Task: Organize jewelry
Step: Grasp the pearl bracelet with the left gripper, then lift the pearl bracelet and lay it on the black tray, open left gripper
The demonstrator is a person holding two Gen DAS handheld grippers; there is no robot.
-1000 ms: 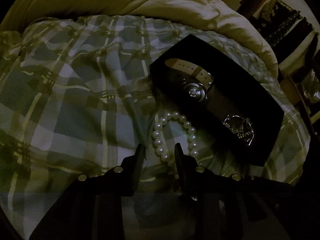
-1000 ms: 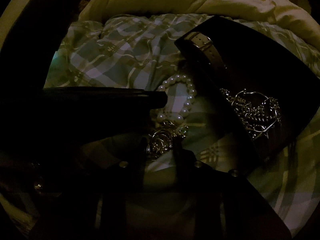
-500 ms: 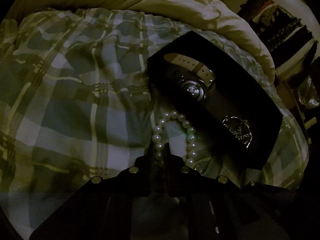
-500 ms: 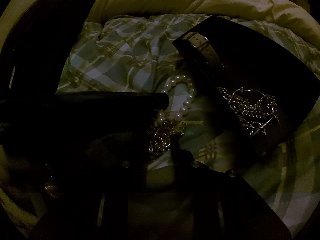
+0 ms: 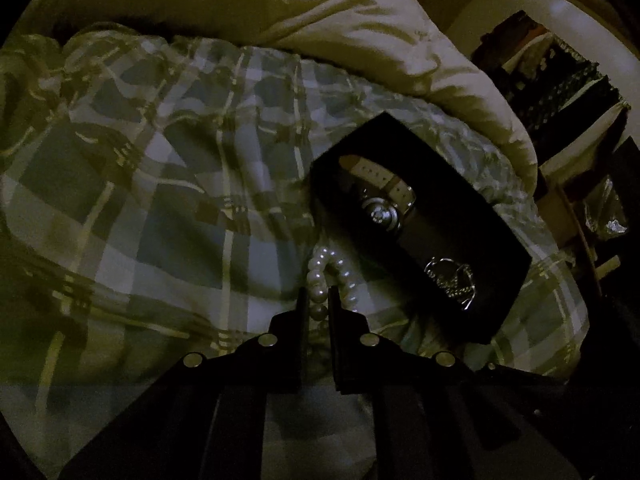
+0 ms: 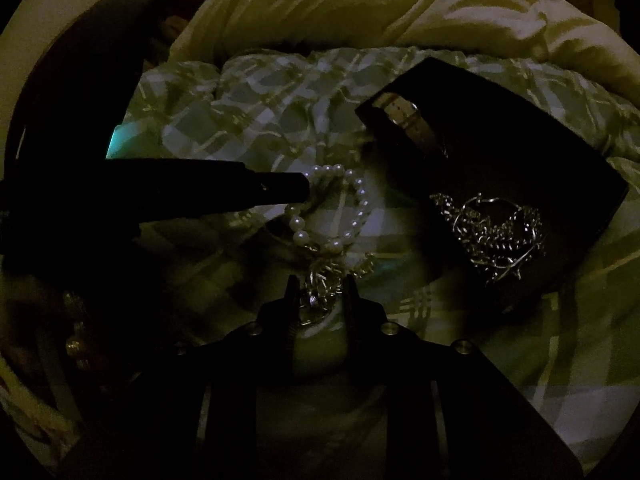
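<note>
Your left gripper [image 5: 318, 300] is clamped on the pearl bracelet [image 5: 326, 280], a loop of round glossy beads at lower centre, its long axis running up the frame toward the matte black box [image 5: 492, 240]. In that box lie a pale-strapped watch [image 5: 382, 200] and tangled silver chains [image 6: 494, 232]. Your right gripper [image 6: 320, 288] stands apart around a metal chain pile [image 6: 324, 276] on the plaid bedspread [image 5: 160, 208].

No text, brand, number or sign can be read in either view. The watch [image 5: 383, 211] in the black box [image 5: 496, 240] may carry dial markings, but the dim light leaves them illegible.
</note>
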